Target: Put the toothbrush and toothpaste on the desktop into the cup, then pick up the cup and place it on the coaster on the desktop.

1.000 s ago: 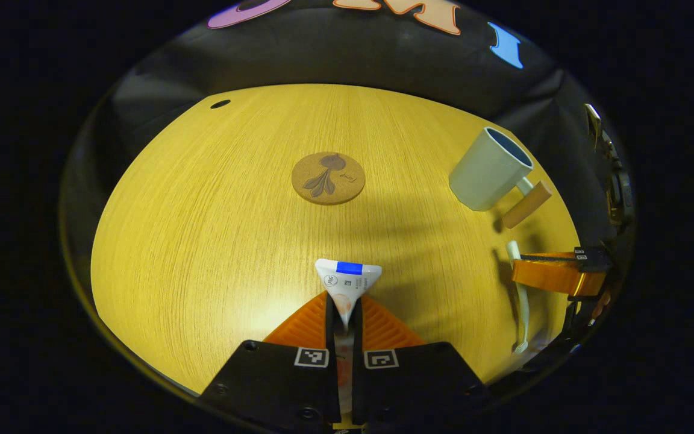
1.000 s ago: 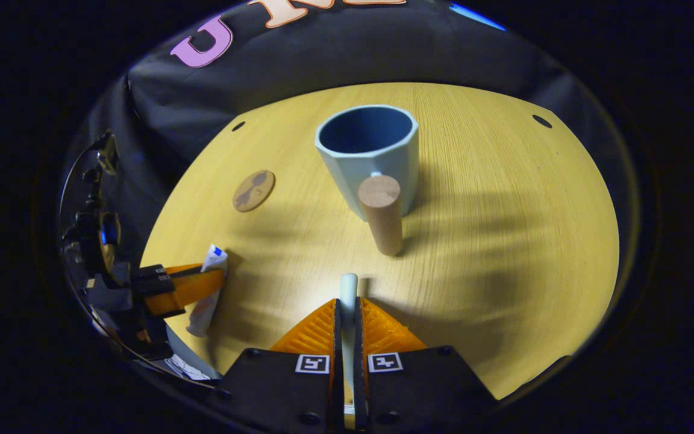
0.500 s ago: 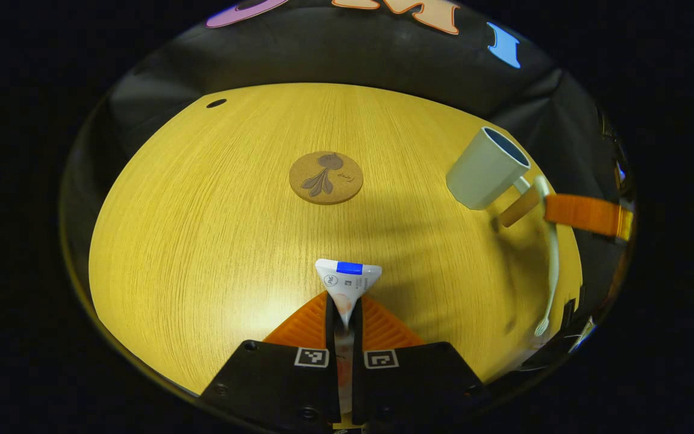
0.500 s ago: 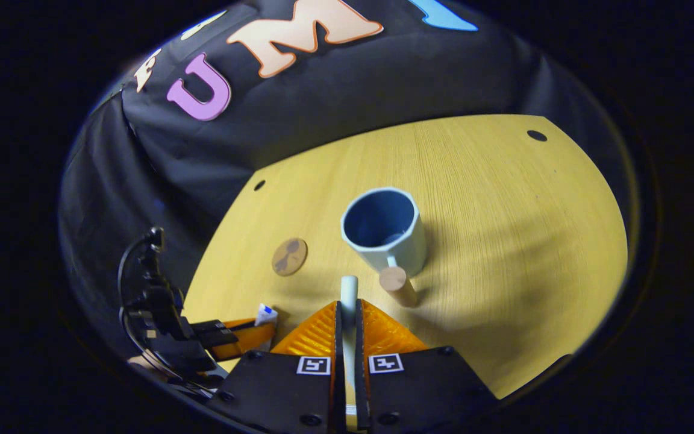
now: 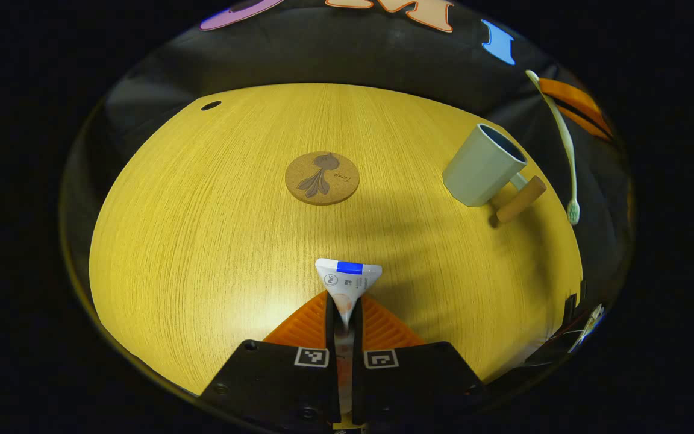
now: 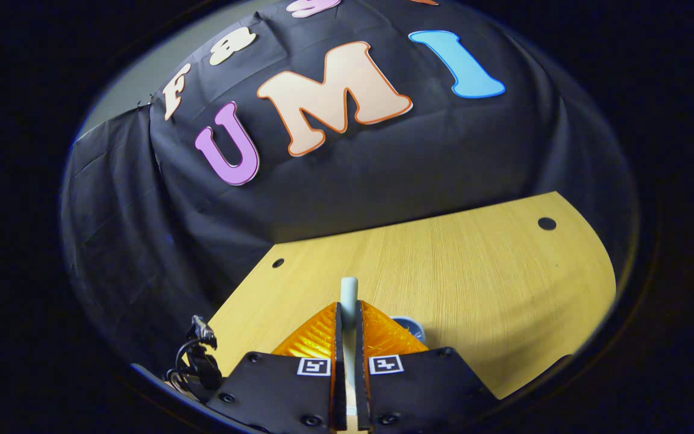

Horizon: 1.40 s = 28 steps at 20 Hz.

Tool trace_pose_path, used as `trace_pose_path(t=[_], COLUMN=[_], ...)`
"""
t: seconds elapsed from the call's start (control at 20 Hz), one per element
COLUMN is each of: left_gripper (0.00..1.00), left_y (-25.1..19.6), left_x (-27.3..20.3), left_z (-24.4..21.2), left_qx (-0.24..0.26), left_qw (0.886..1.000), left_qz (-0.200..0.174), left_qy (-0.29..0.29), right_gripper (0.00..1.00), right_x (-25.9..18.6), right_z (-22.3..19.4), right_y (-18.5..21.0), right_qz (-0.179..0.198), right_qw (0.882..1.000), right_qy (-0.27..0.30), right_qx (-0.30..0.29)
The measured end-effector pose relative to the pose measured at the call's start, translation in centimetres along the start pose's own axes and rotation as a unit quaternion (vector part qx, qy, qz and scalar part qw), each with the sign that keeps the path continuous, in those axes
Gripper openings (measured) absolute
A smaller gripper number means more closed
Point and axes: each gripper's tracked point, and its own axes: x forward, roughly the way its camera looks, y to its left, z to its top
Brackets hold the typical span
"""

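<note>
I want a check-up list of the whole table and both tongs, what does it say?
Surface: wooden desktop, round holes near its far edge.
Toothpaste: pinched in the left tongs, low over the desktop.
Toothbrush: lifted in the air beside the cup, bristle end hanging down, held by the right tongs.
Cup: upright on the desktop, wooden handle, nothing seen inside.
Coaster: bare, apart from the cup.
Clutter: nothing seen.
Cables: dark wires at the lower left of the right gripper view.
Surroundings: black cloth wall.
</note>
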Motion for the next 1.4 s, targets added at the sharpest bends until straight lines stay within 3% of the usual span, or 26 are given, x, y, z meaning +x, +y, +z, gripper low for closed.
trace_pose_path(t=[0.45, 0.85, 0.9, 0.95, 1.0, 1.05, 1.2, 1.35, 1.4], left_gripper=[0.07, 0.07, 0.07, 0.07, 0.07, 0.07, 0.07, 0.07, 0.06], left_y=[-0.2, -0.2, -0.3, -0.3, -0.3, -0.2, -0.3, -0.3, -0.4], left_x=[-0.1, 0.0, 0.0, 0.0, 0.0, 0.1, 0.1, 0.0, 0.1], left_z=[0.1, 0.1, 0.1, 0.1, 0.1, 0.1, 0.1, 0.3, 0.4], left_qx=[-0.020, -0.025, -0.024, -0.024, -0.024, -0.025, -0.024, -0.020, -0.024], left_qw=[1.000, 0.999, 0.999, 0.999, 0.999, 0.999, 0.999, 0.999, 0.999], left_qz=[-0.012, -0.015, -0.014, -0.014, -0.014, -0.013, -0.012, -0.019, -0.021], left_qy=[-0.010, -0.016, -0.016, -0.016, -0.017, -0.018, -0.021, -0.027, -0.030], right_gripper=[0.09, 0.12, 0.08, 0.27, 0.30, 0.53, 0.80, 0.82, 0.77], right_x=[4.9, 5.5, 5.5, 5.2, 5.0, 4.6, 3.3, 1.8, 1.3], right_z=[4.7, 3.3, 3.1, 2.9, 2.7, 2.6, 2.3, 1.4, 1.1], right_y=[-2.8, -3.3, -3.1, -2.9, -2.7, -2.5, -2.2, -2.5, -2.9], right_qz=[-0.054, -0.073, -0.071, -0.069, -0.068, -0.066, -0.061, -0.061, -0.065], right_qw=[0.994, 0.993, 0.993, 0.993, 0.993, 0.993, 0.993, 0.993, 0.992], right_qy=[-0.094, -0.081, -0.080, -0.078, -0.076, -0.075, -0.073, -0.061, -0.056], right_qx=[-0.001, -0.041, -0.047, -0.052, -0.059, -0.065, -0.076, -0.086, -0.090])
